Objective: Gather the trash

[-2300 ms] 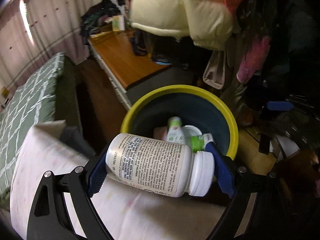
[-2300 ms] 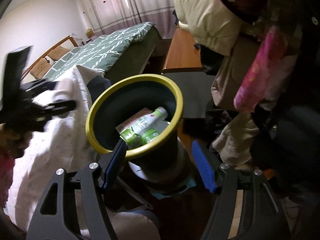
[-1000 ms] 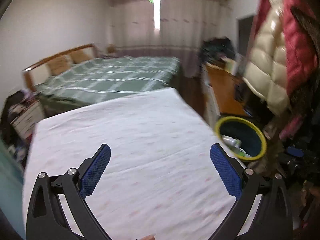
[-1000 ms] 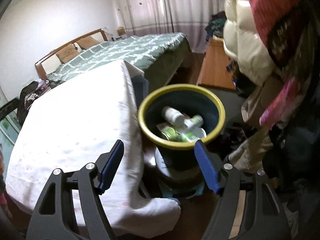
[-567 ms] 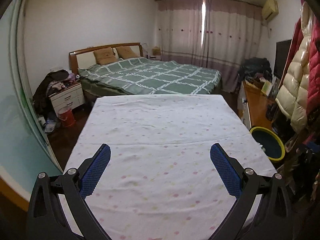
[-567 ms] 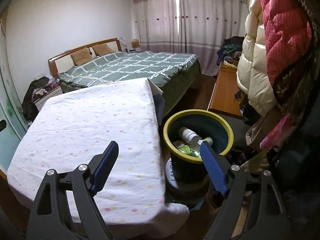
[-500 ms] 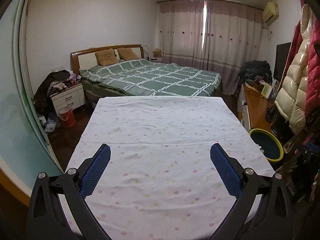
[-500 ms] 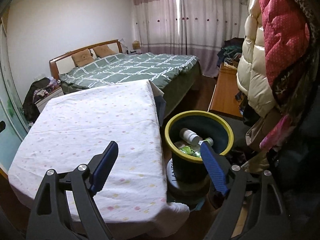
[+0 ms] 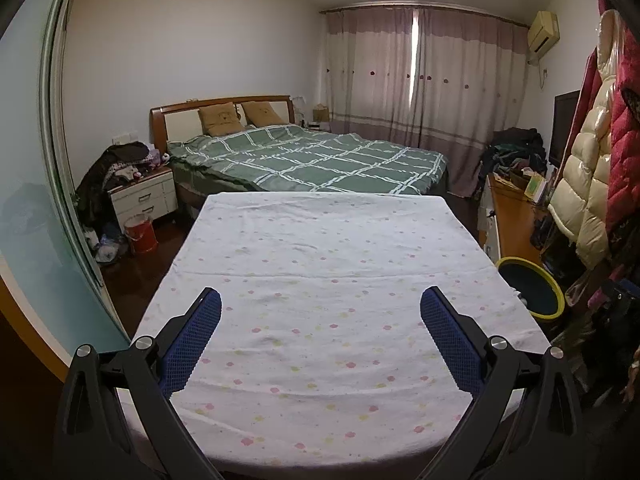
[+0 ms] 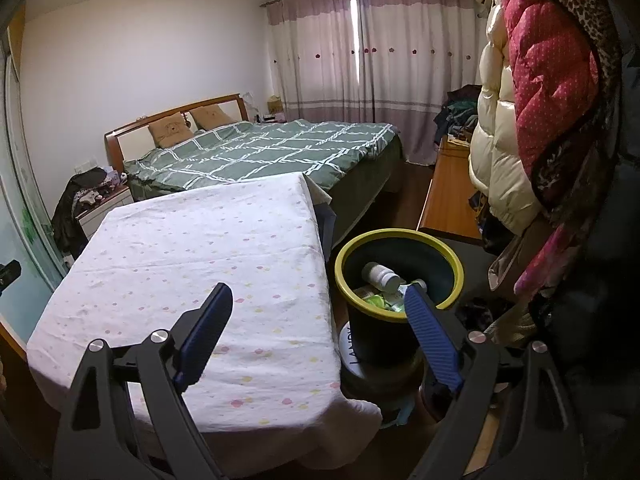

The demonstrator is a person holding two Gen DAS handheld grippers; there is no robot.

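Left gripper (image 9: 320,304): we see both blue-padded jaws spread wide with nothing between them, held above the near part of the table (image 9: 328,280), which is draped in a white cloth dotted with small pink and yellow spots. Right gripper (image 10: 318,302): its jaws are likewise spread wide and hold nothing; the left jaw hangs over the cloth near the table's right edge, while the right jaw overlaps the near rim of the trash bin (image 10: 348,260) in the right wrist view.

The bin, dark with a yellow rim, stands just beside the table's right edge, raised on a round container whose lettering we cannot read. Inside it we find the collected trash: a white pill bottle (image 10: 380,274) lying on its side, above green-labelled packaging (image 10: 378,300) near the bottom. In the left wrist view we see the same bin at the far right, past the table corner; only a small white scrap of its contents shows there.

Beyond the table lies a bed (image 9: 312,160) with a green checked cover and two brown pillows against a wooden headboard. A white nightstand (image 9: 144,196) stands to its left, with a red bucket (image 9: 141,234) in front. Closed curtains (image 9: 420,76) cover the far wall. Padded coats (image 10: 520,92), cream and red, hang at the right above a wooden desk (image 10: 448,200).
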